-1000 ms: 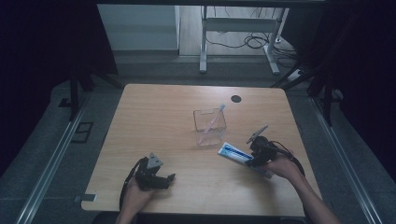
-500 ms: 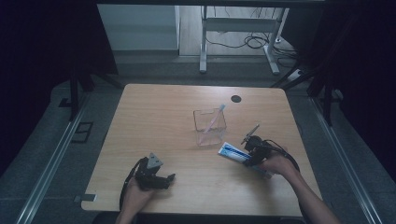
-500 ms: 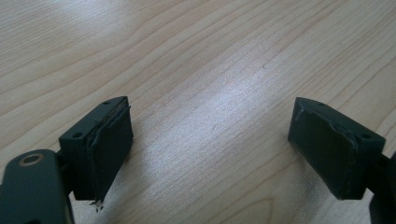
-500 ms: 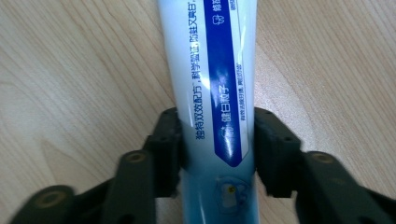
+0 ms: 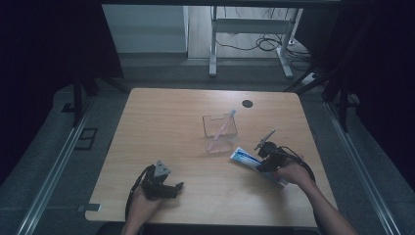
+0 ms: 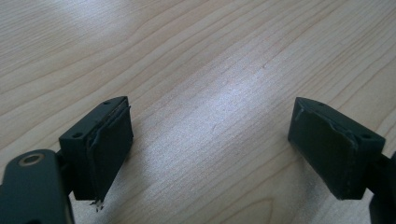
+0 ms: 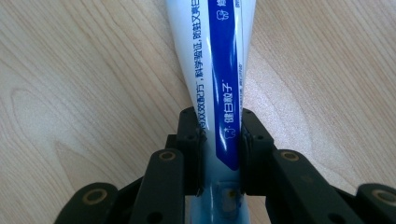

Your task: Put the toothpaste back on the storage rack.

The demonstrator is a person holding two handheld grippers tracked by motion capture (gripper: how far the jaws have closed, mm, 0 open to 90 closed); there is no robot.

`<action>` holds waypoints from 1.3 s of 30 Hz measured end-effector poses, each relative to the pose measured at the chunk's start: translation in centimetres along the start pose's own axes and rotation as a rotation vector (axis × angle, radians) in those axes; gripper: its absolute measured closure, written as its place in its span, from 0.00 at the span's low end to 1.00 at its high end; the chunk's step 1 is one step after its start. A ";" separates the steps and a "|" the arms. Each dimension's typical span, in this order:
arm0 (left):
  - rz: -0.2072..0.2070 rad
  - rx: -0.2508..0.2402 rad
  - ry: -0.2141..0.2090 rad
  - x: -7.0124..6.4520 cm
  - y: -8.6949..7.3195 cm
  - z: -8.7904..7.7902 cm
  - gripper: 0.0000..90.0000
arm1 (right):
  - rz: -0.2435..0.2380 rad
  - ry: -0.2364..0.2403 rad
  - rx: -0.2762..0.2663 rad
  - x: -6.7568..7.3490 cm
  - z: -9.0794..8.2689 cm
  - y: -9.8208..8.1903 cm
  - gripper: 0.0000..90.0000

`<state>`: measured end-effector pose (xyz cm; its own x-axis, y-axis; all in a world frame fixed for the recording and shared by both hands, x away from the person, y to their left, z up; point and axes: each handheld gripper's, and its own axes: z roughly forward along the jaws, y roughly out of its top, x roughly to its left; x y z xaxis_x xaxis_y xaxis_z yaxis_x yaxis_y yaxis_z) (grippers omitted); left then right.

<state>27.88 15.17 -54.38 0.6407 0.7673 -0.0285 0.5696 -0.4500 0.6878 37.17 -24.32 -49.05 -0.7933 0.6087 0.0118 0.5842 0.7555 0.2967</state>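
**Pale wood, glossy tube, matt black jaws**

The bench (image 5: 161, 127) is light wood or a wood-look laminate, with long streaky grain and a smooth face that carries a soft sheen. The toothpaste tube (image 7: 219, 70) looks like thin plastic, glossy white with a shiny blue band and printed lettering, and it catches the light along its curve. The right gripper (image 7: 219, 154) is matt black plastic with brass-coloured rivets at its links. On the left gripper (image 6: 210, 154) the pads are dull black and rubbery, frayed at one edge. The small box (image 5: 220, 128) by the tube is clear, glassy plastic.
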 end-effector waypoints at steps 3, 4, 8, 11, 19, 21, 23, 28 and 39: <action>0.000 0.000 0.000 0.0 0.0 0.0 0.16 | 0.011 0.000 -0.021 0.0 -0.2 -0.4 0.82; 0.000 0.000 0.000 0.0 0.0 0.0 0.16 | 0.016 0.000 -0.030 0.0 -0.3 -0.5 0.82; 0.000 0.000 0.000 0.0 0.0 0.0 0.16 | 0.036 0.012 -0.062 0.0 -1.0 -1.0 0.82; 0.000 0.000 0.000 0.0 0.0 0.0 0.16 | 0.047 0.015 -0.097 0.0 -1.6 -1.4 0.82; 0.001 0.000 0.000 0.0 0.0 0.0 0.16 | 0.074 0.006 -0.163 0.1 -3.3 -2.1 0.82; 0.001 0.000 0.000 0.0 0.0 0.0 0.16 | 0.073 0.006 -0.183 0.1 -3.7 -2.2 0.82; 0.002 0.001 0.000 0.0 0.0 0.0 0.16 | 0.073 0.007 -0.203 0.0 -4.2 -2.2 0.82; 0.000 0.000 0.000 0.0 0.0 0.0 0.16 | 0.082 0.004 -0.257 0.1 -5.5 -2.0 0.82; 0.001 -0.001 0.001 0.0 0.0 0.0 0.16 | 0.085 -0.012 -0.353 0.1 -8.2 -1.1 0.82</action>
<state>27.89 15.17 -54.38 0.6409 0.7671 -0.0272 0.5684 -0.4505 0.6885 35.00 -27.05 -41.60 -0.7412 0.6701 0.0401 0.5508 0.5729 0.6069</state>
